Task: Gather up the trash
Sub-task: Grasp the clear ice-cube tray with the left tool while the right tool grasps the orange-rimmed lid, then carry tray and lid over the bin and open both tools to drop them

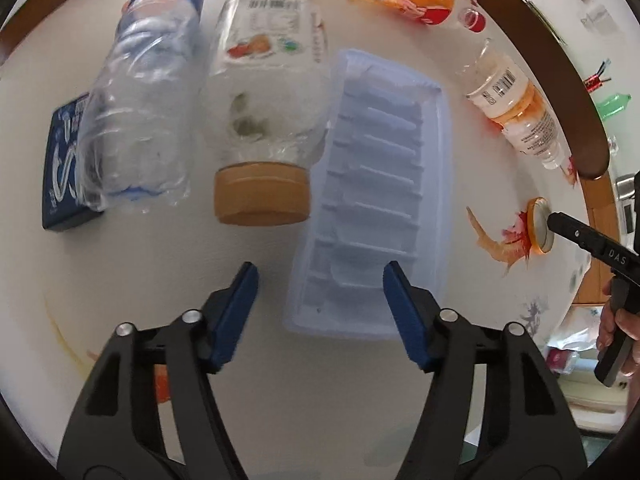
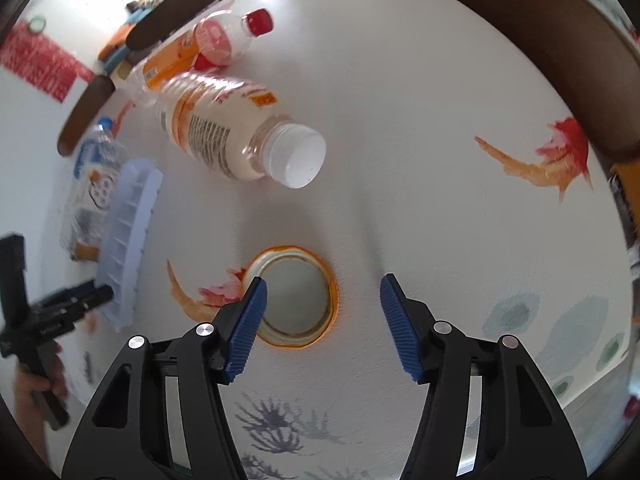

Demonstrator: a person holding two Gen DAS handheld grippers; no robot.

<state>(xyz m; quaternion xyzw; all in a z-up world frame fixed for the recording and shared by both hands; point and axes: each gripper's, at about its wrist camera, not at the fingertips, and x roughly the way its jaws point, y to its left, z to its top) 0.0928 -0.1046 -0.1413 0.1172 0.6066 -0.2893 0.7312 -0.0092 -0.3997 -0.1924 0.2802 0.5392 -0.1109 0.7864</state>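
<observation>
My left gripper (image 1: 320,272) is open above the near end of a pale blue plastic tray (image 1: 372,184), which lies between its fingers. Left of the tray lie a clear jar with a tan lid (image 1: 262,128), a crushed clear water bottle (image 1: 144,92) and a dark blue box (image 1: 64,168). My right gripper (image 2: 322,286) is open over an orange-rimmed lid (image 2: 294,298) lying upside down on the table; its left finger overlaps the lid's rim. A white-capped drink bottle (image 2: 236,128) lies just beyond it. The right gripper also shows in the left wrist view (image 1: 584,240).
A white tablecloth with fish prints (image 2: 440,140) covers the table. An orange-labelled bottle with a red cap (image 2: 224,38) lies further back. Dark wooden chair backs (image 1: 552,76) stand along the table's edge. The left gripper and tray (image 2: 128,236) show at the right wrist view's left.
</observation>
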